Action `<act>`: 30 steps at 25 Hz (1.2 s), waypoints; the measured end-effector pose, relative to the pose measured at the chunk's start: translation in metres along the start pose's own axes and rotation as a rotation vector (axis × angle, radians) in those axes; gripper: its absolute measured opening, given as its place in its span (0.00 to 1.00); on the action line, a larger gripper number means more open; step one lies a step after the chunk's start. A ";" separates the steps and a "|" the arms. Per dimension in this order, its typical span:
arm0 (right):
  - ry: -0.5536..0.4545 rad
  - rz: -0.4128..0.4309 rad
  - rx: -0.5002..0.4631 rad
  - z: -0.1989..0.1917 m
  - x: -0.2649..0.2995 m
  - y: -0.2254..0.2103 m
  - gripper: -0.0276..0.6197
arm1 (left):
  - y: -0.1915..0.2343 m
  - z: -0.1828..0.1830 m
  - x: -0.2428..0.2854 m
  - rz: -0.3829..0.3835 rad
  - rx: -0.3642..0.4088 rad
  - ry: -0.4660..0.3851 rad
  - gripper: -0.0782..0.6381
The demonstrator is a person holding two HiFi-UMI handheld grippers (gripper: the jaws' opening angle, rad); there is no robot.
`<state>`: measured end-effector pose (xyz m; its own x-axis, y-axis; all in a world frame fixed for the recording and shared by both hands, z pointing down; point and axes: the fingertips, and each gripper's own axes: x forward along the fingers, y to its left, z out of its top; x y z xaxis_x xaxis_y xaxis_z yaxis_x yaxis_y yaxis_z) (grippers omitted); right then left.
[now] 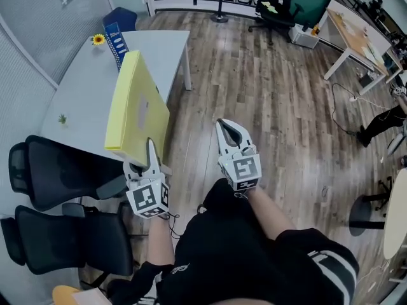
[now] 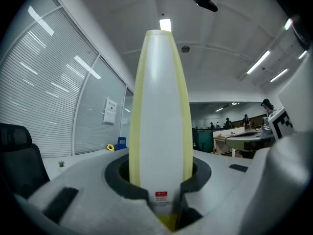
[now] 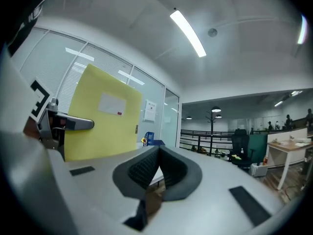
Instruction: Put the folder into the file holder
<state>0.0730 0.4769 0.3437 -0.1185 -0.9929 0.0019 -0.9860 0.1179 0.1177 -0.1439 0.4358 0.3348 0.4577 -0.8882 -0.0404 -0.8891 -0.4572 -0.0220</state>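
Precariously, the folder (image 1: 137,103) stands above the left claw (image 1: 151,148), clamped only by its bottom edge, so it could pivot or slip before reaching the file holder (image 1: 119,35) far ahead, while the right claw (image 1: 230,132) is closed and empty.

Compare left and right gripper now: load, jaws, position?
Load: the left gripper clamps the yellow folder, which stands up from it; the right gripper holds nothing.
Jaws: the left's are held apart by the folder's spine; the right's are closed together.
Position: the left is by the table edge; the right is over the wood floor.
Shared: both point forward, away from the person.
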 end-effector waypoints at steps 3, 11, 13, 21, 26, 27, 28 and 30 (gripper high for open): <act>0.000 0.018 -0.001 -0.004 0.024 -0.003 0.05 | 0.003 -0.003 0.019 -0.013 0.010 -0.004 0.29; -0.013 0.079 0.005 -0.010 0.123 -0.031 0.05 | 0.026 0.001 0.109 0.003 0.026 -0.048 0.29; -0.014 0.099 0.003 -0.010 0.148 -0.042 0.05 | 0.031 0.001 0.134 0.017 0.028 -0.051 0.29; -0.010 0.178 0.010 -0.020 0.235 -0.087 0.05 | 0.039 0.004 0.214 0.088 0.027 -0.060 0.29; -0.001 0.254 0.023 -0.029 0.281 -0.098 0.05 | 0.054 0.008 0.245 0.165 0.025 -0.070 0.29; 0.002 0.268 0.029 -0.030 0.291 -0.099 0.05 | 0.058 0.010 0.249 0.181 0.028 -0.074 0.29; 0.004 0.282 0.035 -0.032 0.301 -0.099 0.05 | 0.062 0.012 0.255 0.195 0.030 -0.077 0.29; 0.003 0.313 0.042 -0.032 0.321 -0.096 0.05 | 0.074 0.014 0.265 0.220 0.035 -0.075 0.29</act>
<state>0.1337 0.1469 0.3651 -0.4165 -0.9085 0.0347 -0.9058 0.4179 0.0695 -0.0882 0.1676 0.3084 0.2528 -0.9598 -0.1222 -0.9675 -0.2499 -0.0385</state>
